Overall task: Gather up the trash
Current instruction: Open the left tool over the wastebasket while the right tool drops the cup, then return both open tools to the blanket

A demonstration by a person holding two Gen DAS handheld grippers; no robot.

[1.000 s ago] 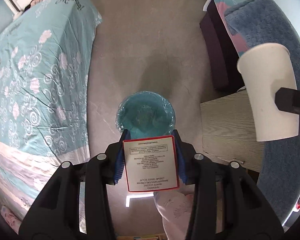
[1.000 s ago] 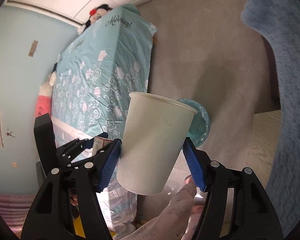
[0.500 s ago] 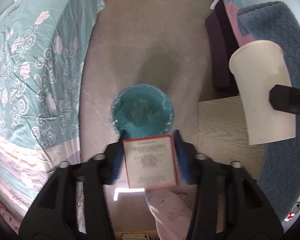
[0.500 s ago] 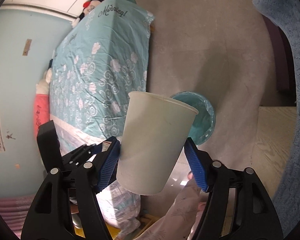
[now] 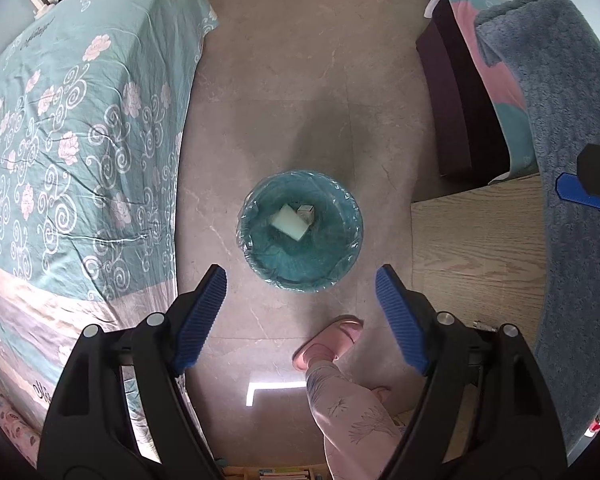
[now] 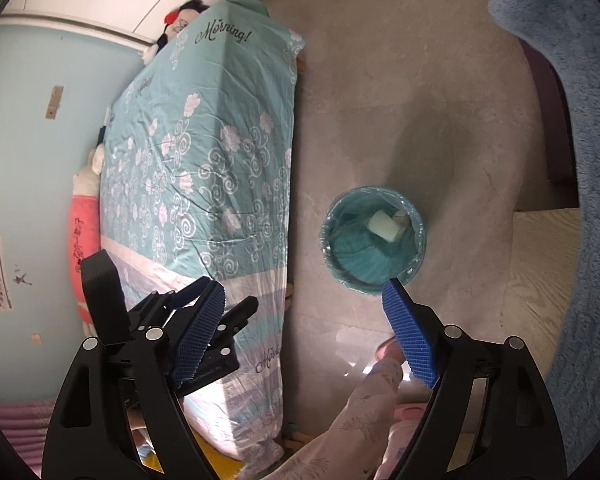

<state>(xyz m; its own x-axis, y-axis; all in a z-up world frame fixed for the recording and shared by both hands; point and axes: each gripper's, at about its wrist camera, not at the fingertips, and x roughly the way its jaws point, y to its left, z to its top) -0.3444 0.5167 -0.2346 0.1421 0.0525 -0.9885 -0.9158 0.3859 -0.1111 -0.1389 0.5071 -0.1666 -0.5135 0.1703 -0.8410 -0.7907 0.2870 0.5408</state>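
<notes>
Both pairs of fingers are standing released and bare. The left gripper [image 5: 300, 316] is pointing straight down, its jaws having just been opening, and nothing is lying between its blue fingers [image 5: 198, 320] now. The right gripper [image 6: 304, 332] is slanting down from the side, its jaws likewise having just been widening, and the gap between its fingers [image 6: 410, 336] is showing only floor [image 6: 380, 100].

Outward from the left fingers, the bin [image 5: 256, 248] is sitting just ahead of and below the tips, on the floor between the bed [image 5: 80, 120] and the wooden surface [image 5: 476, 248]. From the right fingers it is lying ahead and a little toward the right tip, whose end is overlapping the rim in that view. Of the two, the left gripper is hanging more squarely over the opening.

Inside the bin, lined with a clear teal-tinted bag, the cup [image 5: 289, 222] is lying on its side, its long axis running slantwise across the bottom, pale and unmarked. The box [image 5: 306, 211] is resting touching it toward the far wall, mostly hidden by the cup. Both pieces look settled, so this drop seems done; whether more trash is waiting elsewhere I cannot tell. A slippered foot [image 5: 328, 346] is standing near the bin, between the left fingers.
</notes>
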